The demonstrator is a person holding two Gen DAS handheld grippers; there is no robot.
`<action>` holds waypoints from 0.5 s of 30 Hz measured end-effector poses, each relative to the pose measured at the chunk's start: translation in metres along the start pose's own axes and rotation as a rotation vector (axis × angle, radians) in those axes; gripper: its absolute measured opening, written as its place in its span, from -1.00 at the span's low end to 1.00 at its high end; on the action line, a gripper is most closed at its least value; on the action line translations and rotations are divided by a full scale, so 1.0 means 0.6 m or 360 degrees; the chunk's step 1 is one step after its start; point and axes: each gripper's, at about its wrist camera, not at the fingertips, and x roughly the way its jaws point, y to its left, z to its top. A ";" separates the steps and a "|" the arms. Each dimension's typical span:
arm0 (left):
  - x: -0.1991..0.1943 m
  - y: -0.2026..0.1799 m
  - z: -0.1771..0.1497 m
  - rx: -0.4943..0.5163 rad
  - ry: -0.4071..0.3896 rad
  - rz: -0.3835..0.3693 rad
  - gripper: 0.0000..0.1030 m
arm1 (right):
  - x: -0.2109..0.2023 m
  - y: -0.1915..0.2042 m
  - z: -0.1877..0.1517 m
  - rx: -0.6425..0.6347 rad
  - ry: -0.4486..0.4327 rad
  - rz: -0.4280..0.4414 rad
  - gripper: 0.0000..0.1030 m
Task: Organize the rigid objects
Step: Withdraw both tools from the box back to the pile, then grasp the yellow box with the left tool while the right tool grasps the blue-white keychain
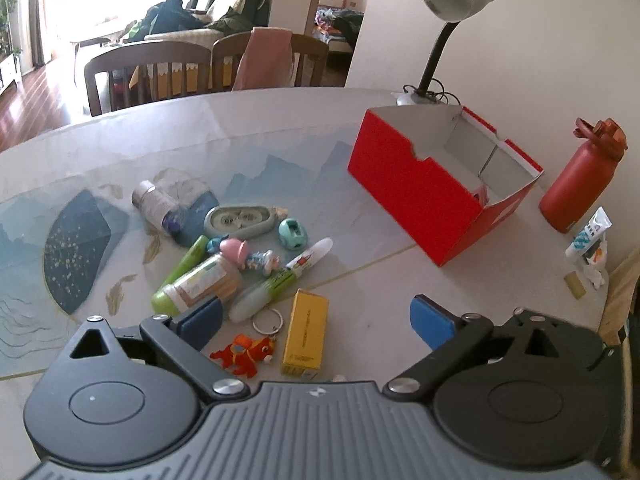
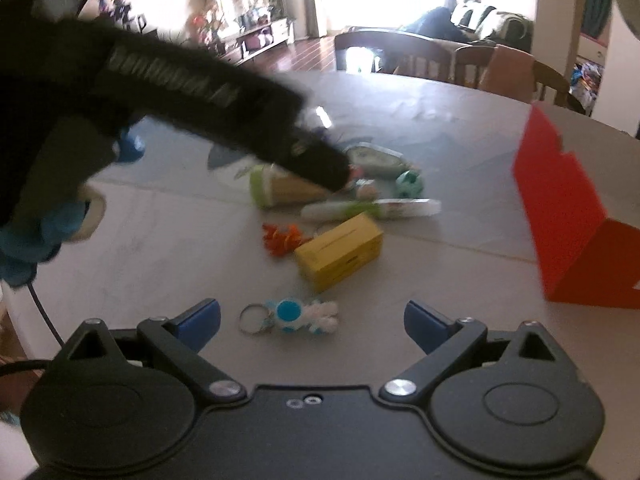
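Left wrist view: left gripper (image 1: 316, 322) spread wide, nothing held, above the yellow box (image 1: 306, 332) at lower centre; light stiff carton, best pinched across its narrow sides. Right wrist view, blurred: right gripper (image 2: 312, 320) likewise agape over a blue-white keychain (image 2: 298, 317), probably hard plastic.

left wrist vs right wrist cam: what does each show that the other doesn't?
Left wrist only: the desk lamp, the red bottle, the open inside of the red box, and the left hand-held gripper, open, nothing between its pads.
Right wrist only: the blue-and-white keychain ahead of the open right hand-held gripper, plus a blurred dark shape crossing the left of the frame.
Both: the yellow box, orange toy, the bottle clutter and the table.
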 end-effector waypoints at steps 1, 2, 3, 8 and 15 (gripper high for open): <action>0.004 0.003 -0.003 -0.0001 0.0004 0.0006 0.95 | 0.010 0.004 -0.002 -0.0013 0.0010 -0.0005 0.88; 0.008 0.005 -0.005 -0.0001 0.0009 0.0010 0.95 | 0.017 0.007 -0.003 -0.0015 0.0018 -0.0006 0.86; 0.012 0.008 -0.007 -0.0001 0.0013 0.0011 0.95 | 0.026 0.009 -0.005 -0.0014 0.0025 -0.0008 0.86; 0.038 0.016 -0.018 -0.0009 0.0053 0.0032 0.95 | 0.059 0.015 -0.012 -0.0018 0.0067 -0.0025 0.79; 0.078 0.001 -0.023 0.0096 0.0086 0.0041 0.95 | 0.072 0.012 -0.017 -0.0013 0.0080 -0.0026 0.74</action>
